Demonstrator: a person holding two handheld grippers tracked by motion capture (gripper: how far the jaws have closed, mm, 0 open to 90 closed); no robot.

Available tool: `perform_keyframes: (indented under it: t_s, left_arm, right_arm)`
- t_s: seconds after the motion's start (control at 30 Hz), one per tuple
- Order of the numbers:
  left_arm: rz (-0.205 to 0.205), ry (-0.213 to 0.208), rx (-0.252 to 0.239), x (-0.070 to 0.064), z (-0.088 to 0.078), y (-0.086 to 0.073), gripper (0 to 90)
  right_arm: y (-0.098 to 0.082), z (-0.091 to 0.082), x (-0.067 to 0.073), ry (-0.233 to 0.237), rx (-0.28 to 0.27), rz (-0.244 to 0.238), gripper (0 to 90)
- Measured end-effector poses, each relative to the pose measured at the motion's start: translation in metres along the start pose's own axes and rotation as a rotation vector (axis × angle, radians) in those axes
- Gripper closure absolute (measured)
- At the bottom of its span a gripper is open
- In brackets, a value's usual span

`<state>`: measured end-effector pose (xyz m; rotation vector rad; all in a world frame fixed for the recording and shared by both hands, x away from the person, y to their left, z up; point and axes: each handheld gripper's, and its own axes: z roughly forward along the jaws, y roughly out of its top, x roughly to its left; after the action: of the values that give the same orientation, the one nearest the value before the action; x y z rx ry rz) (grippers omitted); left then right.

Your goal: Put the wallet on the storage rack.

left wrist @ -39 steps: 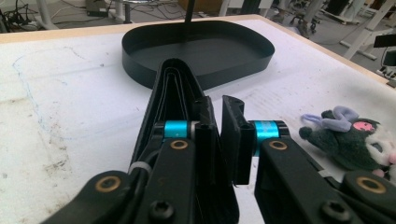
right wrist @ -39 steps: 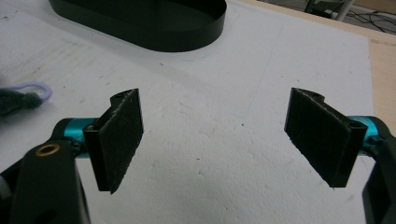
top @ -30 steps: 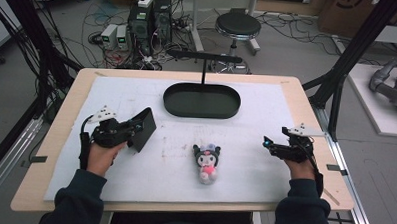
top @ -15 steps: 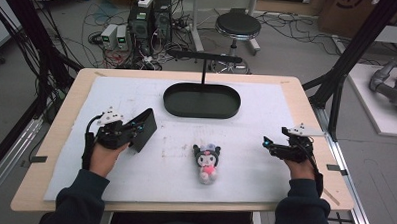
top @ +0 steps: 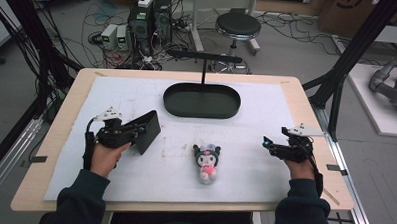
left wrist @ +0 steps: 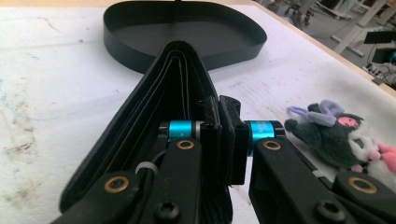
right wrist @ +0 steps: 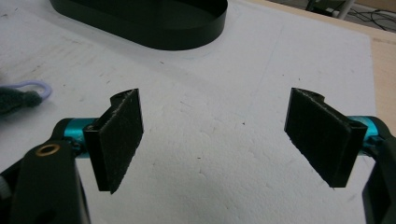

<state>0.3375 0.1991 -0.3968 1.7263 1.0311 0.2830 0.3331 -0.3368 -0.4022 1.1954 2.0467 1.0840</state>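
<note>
The left gripper [top: 135,135] is clamping one flap of a black wallet [top: 147,131], its jaws having just been closing on it; the wallet is standing open on its edge on the left side of the worktop [top: 77,83], fold pointing toward the black oval tray [top: 202,100]. In the left gripper view the wallet [left wrist: 159,107] is sitting pinched between the pads. The right gripper [top: 273,144] is hovering with jaws wide and nothing between them, well apart from the plush toy [top: 206,162] lying mid-worktop.
</note>
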Motion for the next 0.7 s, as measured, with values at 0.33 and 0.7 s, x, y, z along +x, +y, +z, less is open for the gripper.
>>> perform_keyframes:
  t_s: [0.33,0.7]
  left_arm:
    - [0.100,0.027,-0.001,-0.0040,0.0009,-0.0011,84.0]
    - [0.096,0.035,-0.011,-0.0009,0.0014,-0.0016,68.6]
  right_arm:
    - [0.0000,-0.0002,0.0003,0.001,0.000,0.001,19.8]
    - [0.0000,0.0004,0.0002,0.003,0.000,-0.003,19.8]
